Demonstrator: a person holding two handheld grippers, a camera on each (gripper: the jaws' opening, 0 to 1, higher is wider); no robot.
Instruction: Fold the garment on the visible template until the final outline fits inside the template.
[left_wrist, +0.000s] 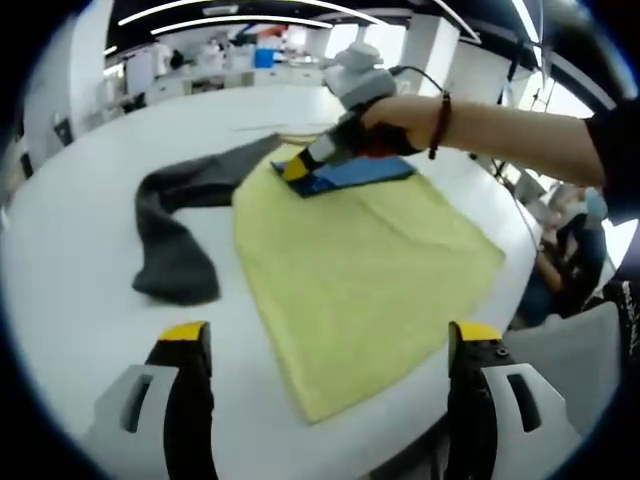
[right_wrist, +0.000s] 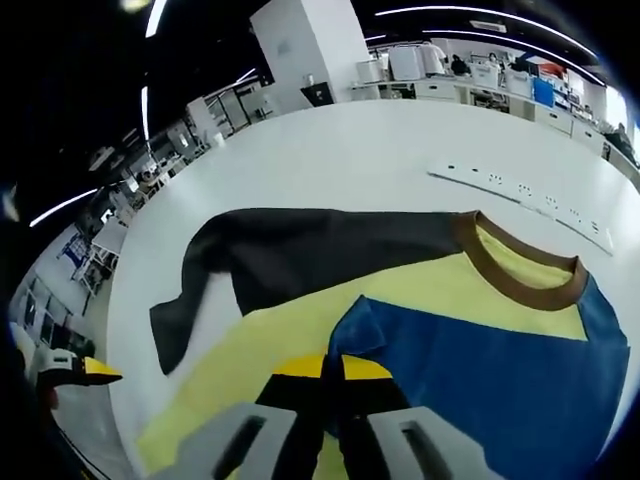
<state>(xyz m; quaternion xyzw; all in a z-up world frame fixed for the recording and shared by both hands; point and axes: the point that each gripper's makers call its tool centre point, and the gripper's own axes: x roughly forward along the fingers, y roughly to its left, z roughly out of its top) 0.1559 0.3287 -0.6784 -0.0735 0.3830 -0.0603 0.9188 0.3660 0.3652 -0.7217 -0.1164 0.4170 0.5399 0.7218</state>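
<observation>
The garment (left_wrist: 360, 270) lies spread on a white table (left_wrist: 70, 300), its yellow back up in the left gripper view, with a dark sleeve (left_wrist: 175, 225) trailing off to one side and bending toward the camera. In the right gripper view the same garment (right_wrist: 450, 300) shows a yellow body, a blue panel (right_wrist: 500, 370), a brown collar (right_wrist: 520, 275) and the dark sleeve (right_wrist: 290, 255) stretched across the table (right_wrist: 380, 150). No template can be made out under the cloth. The left gripper (left_wrist: 330, 340) hovers over the near edge of the garment, jaws spread wide with nothing between them. The right gripper (right_wrist: 322, 368) has its yellow tips pressed together on the folded edge of the blue panel; in the left gripper view this right gripper (left_wrist: 298, 168), held by a hand (left_wrist: 400, 118), pinches the blue fabric at the far side. A perforated strip (right_wrist: 520, 195) lies beyond the collar. The garment's lower hem is cut off by the jaws in the right gripper view.
</observation>
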